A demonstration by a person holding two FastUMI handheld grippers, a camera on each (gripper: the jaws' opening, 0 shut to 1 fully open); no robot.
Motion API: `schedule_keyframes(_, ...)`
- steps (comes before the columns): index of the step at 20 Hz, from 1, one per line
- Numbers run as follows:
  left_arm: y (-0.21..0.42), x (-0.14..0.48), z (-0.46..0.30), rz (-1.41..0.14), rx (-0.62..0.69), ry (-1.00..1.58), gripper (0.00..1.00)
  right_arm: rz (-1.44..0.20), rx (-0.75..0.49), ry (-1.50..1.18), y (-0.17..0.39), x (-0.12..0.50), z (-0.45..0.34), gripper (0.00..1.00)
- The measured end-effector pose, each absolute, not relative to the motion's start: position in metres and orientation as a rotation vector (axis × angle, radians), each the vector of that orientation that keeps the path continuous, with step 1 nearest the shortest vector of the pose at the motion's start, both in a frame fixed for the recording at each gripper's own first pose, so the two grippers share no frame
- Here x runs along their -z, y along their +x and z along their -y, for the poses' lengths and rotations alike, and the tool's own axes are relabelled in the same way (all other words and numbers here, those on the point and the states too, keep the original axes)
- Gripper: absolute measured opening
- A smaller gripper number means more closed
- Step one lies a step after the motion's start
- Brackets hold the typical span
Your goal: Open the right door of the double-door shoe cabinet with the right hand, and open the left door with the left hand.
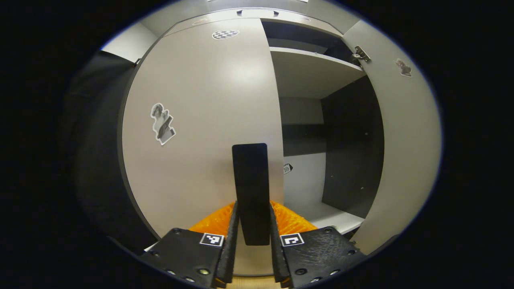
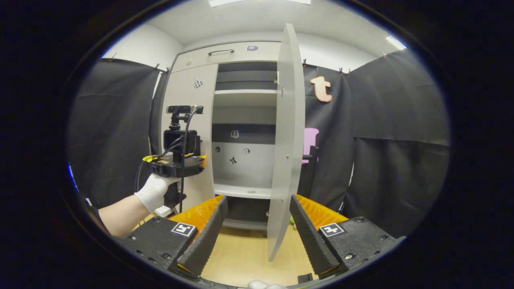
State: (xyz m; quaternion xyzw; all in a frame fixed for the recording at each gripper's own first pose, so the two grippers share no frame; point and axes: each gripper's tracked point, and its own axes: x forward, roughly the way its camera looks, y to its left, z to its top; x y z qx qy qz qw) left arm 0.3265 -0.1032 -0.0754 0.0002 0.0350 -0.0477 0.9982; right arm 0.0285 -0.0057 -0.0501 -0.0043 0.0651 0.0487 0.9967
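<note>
Left tool [image 1: 252, 224] grips closed left door's handle [image 1: 250, 188].

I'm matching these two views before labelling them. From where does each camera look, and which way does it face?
Left gripper view: rides the left gripper, close against the closed left door, facing it; its fingers clamp the dark handle.
Right gripper view: rides the right gripper, farther back, facing the cabinet; its spread fingers flank the open right door. The gloved hand holding the left gripper shows too.
Shared: both doors and the cabinet shelves.
</note>
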Motion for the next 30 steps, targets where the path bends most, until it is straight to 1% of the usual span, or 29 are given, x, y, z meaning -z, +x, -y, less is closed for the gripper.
schedule_keyframes(1,0.325,0.075,0.102,-0.078,0.089,0.000,0.30,-0.133,-0.101,-0.010,0.028,0.050,0.005,0.97)
schedule_keyframes(6,0.325,0.076,0.101,-0.101,0.060,-0.053,0.08,-0.128,-0.099,-0.018,0.029,0.048,0.008,0.97)
schedule_keyframes(7,0.325,0.077,0.100,-0.098,0.063,-0.053,0.07,-0.126,-0.098,-0.017,0.029,0.048,0.009,0.97)
schedule_keyframes(8,0.325,0.076,0.101,-0.097,0.067,-0.047,0.04,-0.125,-0.096,-0.015,0.028,0.048,0.010,0.97)
schedule_keyframes(19,0.298,0.072,0.097,-0.091,0.114,-0.058,0.04,-0.112,-0.113,-0.020,0.023,0.047,0.004,0.97)
schedule_keyframes(30,0.235,0.067,0.068,-0.095,0.133,-0.062,0.04,-0.099,-0.154,-0.018,-0.003,0.048,-0.026,0.97)
